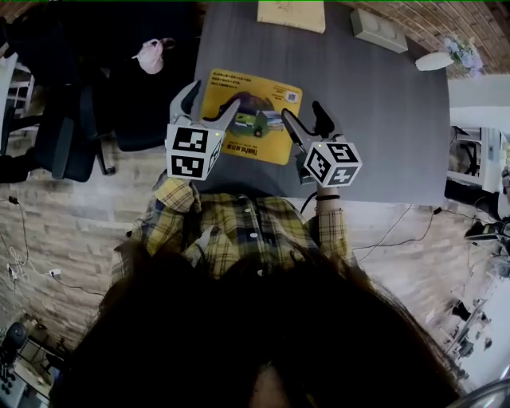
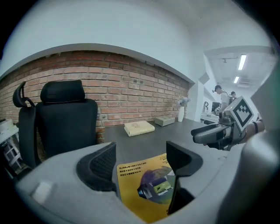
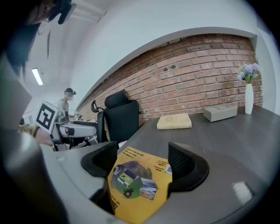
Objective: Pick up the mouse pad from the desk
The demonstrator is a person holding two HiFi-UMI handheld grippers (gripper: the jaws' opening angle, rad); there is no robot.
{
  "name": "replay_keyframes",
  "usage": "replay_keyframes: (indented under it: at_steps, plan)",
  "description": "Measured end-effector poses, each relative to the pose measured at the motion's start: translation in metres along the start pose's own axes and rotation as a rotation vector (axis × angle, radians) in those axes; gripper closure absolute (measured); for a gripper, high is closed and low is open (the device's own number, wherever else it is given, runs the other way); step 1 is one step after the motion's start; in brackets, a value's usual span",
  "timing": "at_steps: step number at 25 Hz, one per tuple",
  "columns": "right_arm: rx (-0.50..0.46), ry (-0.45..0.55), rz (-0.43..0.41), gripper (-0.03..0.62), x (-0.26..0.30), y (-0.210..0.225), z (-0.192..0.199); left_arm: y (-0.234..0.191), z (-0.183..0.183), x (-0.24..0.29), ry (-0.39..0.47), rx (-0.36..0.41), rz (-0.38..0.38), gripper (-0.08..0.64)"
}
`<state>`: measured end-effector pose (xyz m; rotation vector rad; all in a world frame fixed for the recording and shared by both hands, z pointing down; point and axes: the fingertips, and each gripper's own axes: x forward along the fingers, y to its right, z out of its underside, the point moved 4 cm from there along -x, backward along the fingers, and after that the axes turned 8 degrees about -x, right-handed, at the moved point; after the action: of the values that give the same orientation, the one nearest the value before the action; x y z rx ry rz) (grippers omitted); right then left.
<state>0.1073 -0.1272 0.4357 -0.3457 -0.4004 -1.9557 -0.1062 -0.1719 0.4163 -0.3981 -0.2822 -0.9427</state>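
Note:
A yellow mouse pad (image 1: 251, 115) with a printed picture lies flat on the dark grey desk (image 1: 382, 127), near its front left corner. My left gripper (image 1: 209, 102) hovers open over the pad's left part, and the pad (image 2: 146, 188) shows between and below its jaws. My right gripper (image 1: 305, 118) stands open at the pad's right edge, and in the right gripper view the pad (image 3: 138, 179) lies beneath the jaws. Neither gripper holds anything. Each gripper shows in the other's view: the right gripper (image 2: 218, 131) and the left gripper (image 3: 74, 128).
A tan book (image 1: 291, 14), a grey box (image 1: 378, 30) and a white vase (image 1: 434, 60) with flowers stand along the desk's far side by the brick wall. A black office chair (image 1: 143, 88) is left of the desk, with a pink object (image 1: 150, 56) on it.

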Motion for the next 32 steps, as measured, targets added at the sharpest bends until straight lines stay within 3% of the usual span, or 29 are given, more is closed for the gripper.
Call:
replay_keyframes:
  at_steps: [8,20,32]
  plan:
    - [0.041,-0.027,-0.022,0.25,0.007,0.013,0.009,-0.002,0.009,0.016,-0.028,-0.01,-0.015,0.204]
    - [0.199,-0.109,-0.073,0.252,0.022,0.021,0.037,-0.014,0.054,0.041,-0.174,-0.029,-0.015,0.204]
    - [0.454,-0.162,-0.115,0.252,0.033,0.035,0.074,-0.039,0.103,0.06,-0.304,-0.04,-0.064,0.207]
